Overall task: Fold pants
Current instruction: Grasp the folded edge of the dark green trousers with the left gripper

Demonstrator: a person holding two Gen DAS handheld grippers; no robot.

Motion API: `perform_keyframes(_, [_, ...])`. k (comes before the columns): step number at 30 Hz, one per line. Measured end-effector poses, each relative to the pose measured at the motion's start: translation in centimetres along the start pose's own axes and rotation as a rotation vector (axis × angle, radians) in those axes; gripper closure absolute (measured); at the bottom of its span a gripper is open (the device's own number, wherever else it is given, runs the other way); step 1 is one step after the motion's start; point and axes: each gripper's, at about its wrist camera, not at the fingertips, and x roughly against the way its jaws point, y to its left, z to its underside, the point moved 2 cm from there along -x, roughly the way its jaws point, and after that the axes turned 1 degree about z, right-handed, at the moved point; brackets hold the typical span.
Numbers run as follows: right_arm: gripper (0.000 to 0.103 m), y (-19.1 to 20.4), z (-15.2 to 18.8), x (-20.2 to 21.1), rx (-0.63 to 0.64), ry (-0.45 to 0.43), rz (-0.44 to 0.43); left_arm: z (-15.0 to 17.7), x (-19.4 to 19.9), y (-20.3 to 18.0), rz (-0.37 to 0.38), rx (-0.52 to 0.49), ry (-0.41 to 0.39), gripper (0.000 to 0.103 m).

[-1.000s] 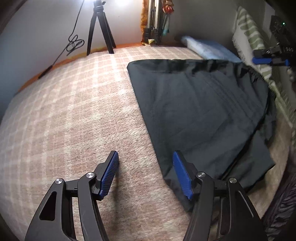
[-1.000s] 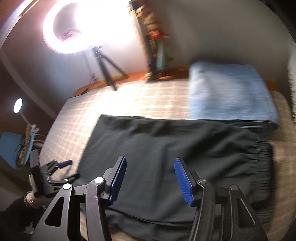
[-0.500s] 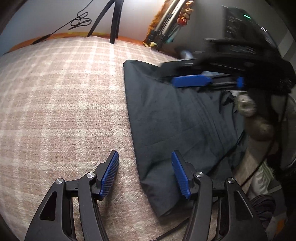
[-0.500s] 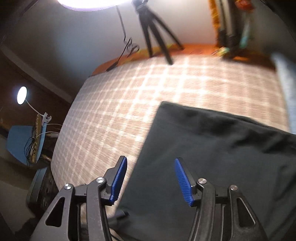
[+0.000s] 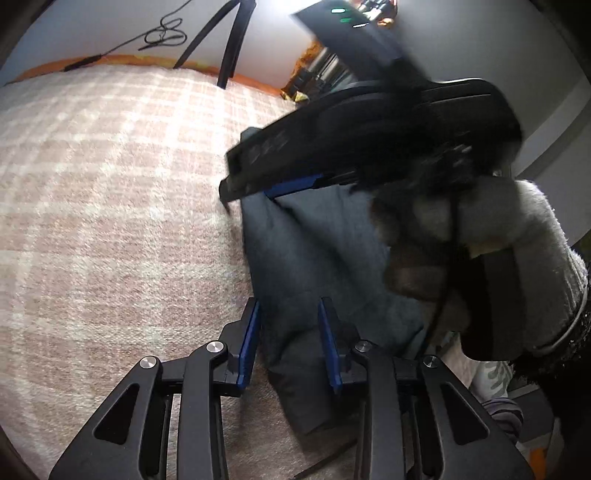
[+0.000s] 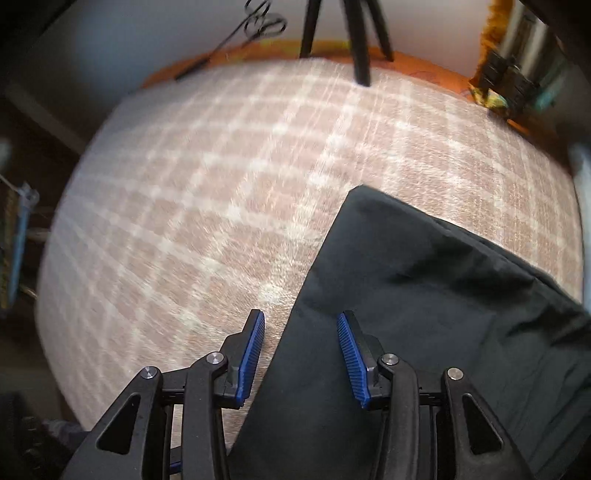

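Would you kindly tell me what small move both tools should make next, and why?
Probably close both. The left tool and right tool each stand open astride the pants side edge on the plaid blanket, gripping nothing yet.

The left gripper sits low in the frame, its two blue-padded fingers parted around the near edge of dark pants that lie on a pink and white checked blanket. Above, the right gripper, blurred and seen from the side, reaches across over the far part of the pants, held by a hand in a fuzzy grey sleeve. Tripod legs and a looped black cable stand against the pale wall behind.
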Motion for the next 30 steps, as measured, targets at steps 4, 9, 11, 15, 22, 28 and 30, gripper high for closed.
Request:
perform_keyframes(4, [0.078, 1.0, -0.1, -0.1, 0.065, -0.007, 0.076, 0.1, 0.9, 0.1, -0.025, 0.002, -0.01, 0.07])
perform_keyframes(9, [0.102, -1.2, 0.3, 0.7, -0.038, -0.045, -0.049, 0.2, 0.4, 0.9, -0.002, 0.05, 0.018, 0.06])
perform_keyframes(11, [0.102, -2.6, 0.5, 1.4, -0.089, -0.07, -0.099, 0.3, 0.1, 0.9, 0.023, 0.075, 0.027, 0.059])
perform_keyframes(15, [0.103, -5.0, 0.8, 2.7, -0.167, -0.101, -0.146, 0.5, -0.6, 0.3, 0.073, 0.085, 0.055, 0.059])
perform_keyframes(22, [0.1, -5.8, 0.8, 4.2, -0.16, -0.1, -0.192, 0.8, -0.1, -2.0, 0.057, -0.029, 0.007, 0.094])
perform_keyframes(28, [0.048, -3.9, -1.2, 4.5, -0.132, -0.098, -0.168, 1.5, 1.8, -3.1, 0.08, -0.069, -0.043, 0.095])
perform_keyframes(30, [0.048, -3.2, -2.1, 3.9, -0.11, -0.075, -0.163, 1.5, 2.0, -3.7, 0.081, -0.084, -0.055, 0.095])
